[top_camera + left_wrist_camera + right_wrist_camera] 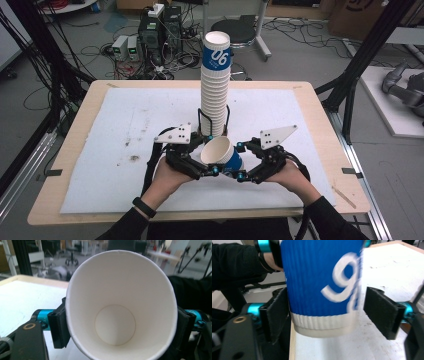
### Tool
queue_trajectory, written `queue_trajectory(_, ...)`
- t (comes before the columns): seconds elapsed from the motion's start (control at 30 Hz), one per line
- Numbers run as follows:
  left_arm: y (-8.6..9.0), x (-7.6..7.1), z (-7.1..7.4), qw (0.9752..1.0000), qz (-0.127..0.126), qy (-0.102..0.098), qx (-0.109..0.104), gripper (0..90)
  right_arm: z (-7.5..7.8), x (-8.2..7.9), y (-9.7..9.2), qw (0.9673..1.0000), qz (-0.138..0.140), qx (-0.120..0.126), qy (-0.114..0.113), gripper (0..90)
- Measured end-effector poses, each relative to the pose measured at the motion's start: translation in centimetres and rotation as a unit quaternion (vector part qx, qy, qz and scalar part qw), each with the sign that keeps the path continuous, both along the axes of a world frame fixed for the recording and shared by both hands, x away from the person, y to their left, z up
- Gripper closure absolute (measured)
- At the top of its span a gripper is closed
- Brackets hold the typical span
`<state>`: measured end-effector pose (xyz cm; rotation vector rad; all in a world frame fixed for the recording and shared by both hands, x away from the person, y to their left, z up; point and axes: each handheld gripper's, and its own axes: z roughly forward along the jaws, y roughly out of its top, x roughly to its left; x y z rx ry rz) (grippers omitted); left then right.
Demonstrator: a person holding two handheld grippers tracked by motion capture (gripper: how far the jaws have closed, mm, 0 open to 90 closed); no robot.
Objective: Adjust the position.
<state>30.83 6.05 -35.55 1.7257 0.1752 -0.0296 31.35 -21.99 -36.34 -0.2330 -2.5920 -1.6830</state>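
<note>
Gripping a single paper cup point(223, 156) near its rim, the left tongs point(210, 167) press a black pad against each side of it; in the left gripper view the cup's point(120, 312) mouth is squeezed out of round between the pads, and its white inside and round bottom face the camera. The right tongs point(240, 172) sit around the cup's lower end. In the right gripper view the blue ribbed wall with a white numeral and the white base band point(322, 322) lie between the two pads: the pad on that view's left touches the cup, while the pad on its right stands clear of it with a gap, so these tongs are released, not clamped.

The cup is tilted, mouth up and toward the left tongs, base toward the right tongs, and is held above the white sheet point(120, 130) that covers the wooden counter point(320, 115). It hangs between the two hands over the middle of the counter's near half, closer to the near edge than to the far one.

Just behind it, a tall stack of the same cups point(215, 85) stands upright on the sheet around the counter's middle, leaning slightly.
</note>
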Motion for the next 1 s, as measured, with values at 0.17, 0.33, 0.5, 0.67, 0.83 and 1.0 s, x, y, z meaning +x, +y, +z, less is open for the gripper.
queue_trajectory(0.17, -0.4, -0.3, 0.8, 0.998, -0.001, -0.018, 0.06, 22.1, 0.2, -0.1, -0.3, 0.9998, -0.002, -0.019, -0.009, 20.0)
queue_trajectory(0.33, -1.2, -0.7, 1.2, 0.9907, 0.003, -0.036, 0.131, 22.5, -0.4, -0.6, 1.0, 0.998, 0.007, -0.06, -0.021, 20.0)
queue_trajectory(0.5, -1.6, -1.0, 1.5, 0.9881, 0.004, -0.044, 0.148, 22.6, -1.3, -0.7, 1.9, 0.9972, 0.006, -0.073, -0.018, 25.1)
queue_trajectory(0.67, -1.6, -1.3, 1.6, 0.9915, 0.01, -0.049, 0.12, 18.4, -1.5, -0.8, 2.0, 0.999, 0.013, -0.036, -0.023, 29.2)
queue_trajectory(0.83, -1.7, -1.4, 1.0, 0.9983, 0.023, -0.035, 0.041, 13.5, -1.6, -0.7, 1.8, 0.9999, 0.015, 0.002, -0.006, 29.1)
queue_trajectory(1.0, -1.8, -1.5, 0.7, 0.9996, 0.021, -0.008, -0.014, 13.3, -1.7, -0.8, 1.7, 0.9991, 0.013, 0.04, 0.005, 29.1)
